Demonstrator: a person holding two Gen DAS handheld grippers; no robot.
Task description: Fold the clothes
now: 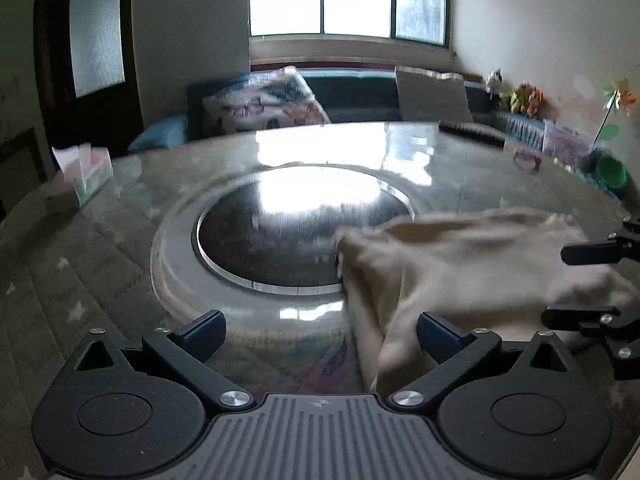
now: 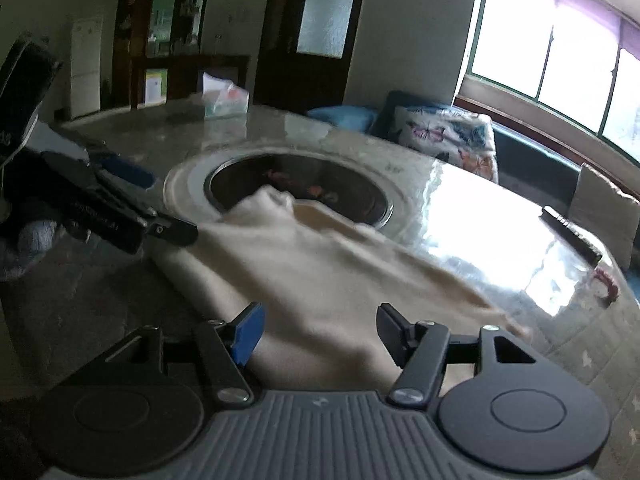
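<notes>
Both grippers are held with fingers spread wide and nothing is clamped; the left gripper (image 1: 322,330) is poised over the glossy round table (image 1: 120,248), its right finger just beside the cream-coloured soft garment (image 1: 460,272). The right gripper (image 2: 320,334) is held above that garment, which is spread on the table and laps onto the dark circular glass inset (image 2: 320,176); contact cannot be told.

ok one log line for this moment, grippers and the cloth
left hand-held gripper open, empty | right hand-held gripper open, empty | cream cloth rumpled on table, unfolded
</notes>
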